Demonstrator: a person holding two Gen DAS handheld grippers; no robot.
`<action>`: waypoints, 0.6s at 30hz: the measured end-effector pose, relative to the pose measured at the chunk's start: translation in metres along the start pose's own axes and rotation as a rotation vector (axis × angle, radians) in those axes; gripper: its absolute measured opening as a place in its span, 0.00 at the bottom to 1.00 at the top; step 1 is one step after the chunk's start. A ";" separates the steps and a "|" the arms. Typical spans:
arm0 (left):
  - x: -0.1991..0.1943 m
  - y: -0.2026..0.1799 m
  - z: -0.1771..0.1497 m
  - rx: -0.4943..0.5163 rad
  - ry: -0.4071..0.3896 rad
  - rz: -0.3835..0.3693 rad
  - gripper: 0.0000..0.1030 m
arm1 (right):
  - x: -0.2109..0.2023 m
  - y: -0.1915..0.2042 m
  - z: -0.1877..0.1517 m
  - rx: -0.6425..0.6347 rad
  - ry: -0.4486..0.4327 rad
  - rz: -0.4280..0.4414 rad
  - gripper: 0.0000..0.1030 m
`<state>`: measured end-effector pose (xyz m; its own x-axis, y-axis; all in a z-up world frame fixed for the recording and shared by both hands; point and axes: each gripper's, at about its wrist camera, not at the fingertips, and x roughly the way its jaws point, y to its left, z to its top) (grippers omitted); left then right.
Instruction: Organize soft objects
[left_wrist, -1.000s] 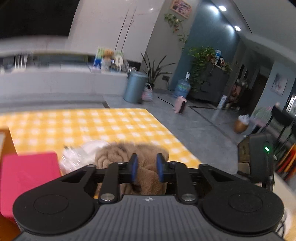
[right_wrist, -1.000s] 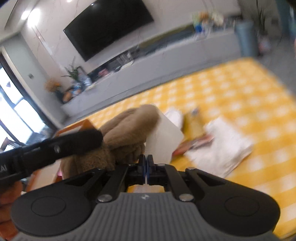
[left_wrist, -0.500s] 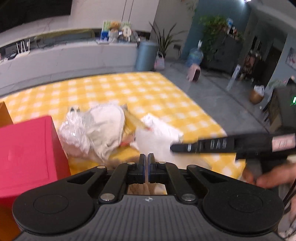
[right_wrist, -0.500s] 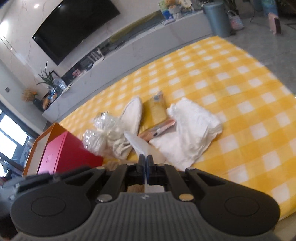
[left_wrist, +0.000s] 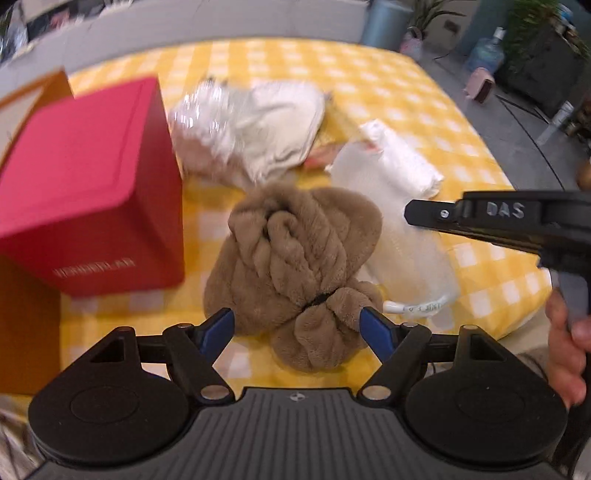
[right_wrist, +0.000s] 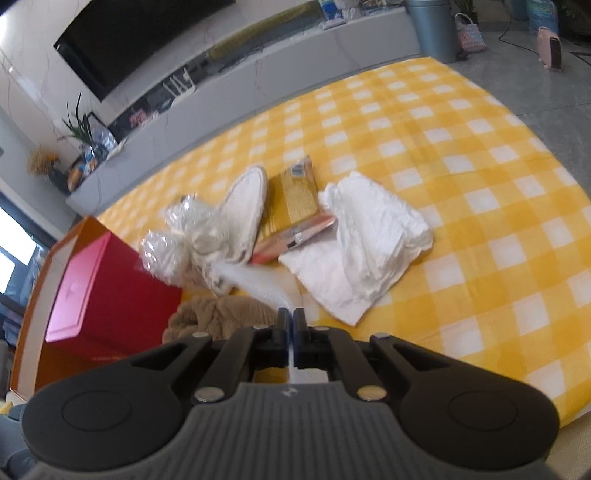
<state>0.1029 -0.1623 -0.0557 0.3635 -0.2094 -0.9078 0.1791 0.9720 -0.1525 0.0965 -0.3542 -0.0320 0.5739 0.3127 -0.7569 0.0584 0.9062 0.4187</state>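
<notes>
A brown plush bundle (left_wrist: 295, 254) lies on the yellow checked cloth (left_wrist: 399, 74) by the front edge. My left gripper (left_wrist: 297, 328) is open, its blue pads either side of the bundle's near end, holding nothing. The bundle also shows in the right wrist view (right_wrist: 218, 314). My right gripper (right_wrist: 291, 325) is shut on a thin white cloth (right_wrist: 258, 280), which also shows in the left wrist view (left_wrist: 410, 254) beside the bundle. The right gripper (left_wrist: 417, 214) reaches in from the right above it.
A red box (left_wrist: 85, 184) stands left of the bundle inside an orange tray (right_wrist: 37, 295). Behind lie a white slipper in crinkled plastic (right_wrist: 229, 221), a yellow packet (right_wrist: 291, 192), a pink tube (right_wrist: 299, 236) and a folded white cloth (right_wrist: 369, 236).
My left gripper has opened and let go of the brown bundle, which now lies on the cloth. My right gripper stays shut on the white cloth and has dropped lower.
</notes>
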 end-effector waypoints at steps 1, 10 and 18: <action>0.005 0.000 0.002 -0.018 0.019 -0.002 0.88 | 0.000 0.000 0.000 -0.004 -0.001 -0.005 0.00; 0.036 -0.002 0.020 -0.160 0.096 0.006 0.93 | -0.003 -0.003 -0.001 0.006 -0.009 -0.020 0.00; 0.033 0.001 0.018 -0.139 0.066 -0.022 0.67 | 0.002 0.000 -0.003 -0.020 0.020 -0.051 0.04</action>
<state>0.1314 -0.1706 -0.0788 0.2993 -0.2281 -0.9265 0.0569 0.9735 -0.2213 0.0955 -0.3525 -0.0346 0.5545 0.2712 -0.7868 0.0705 0.9267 0.3692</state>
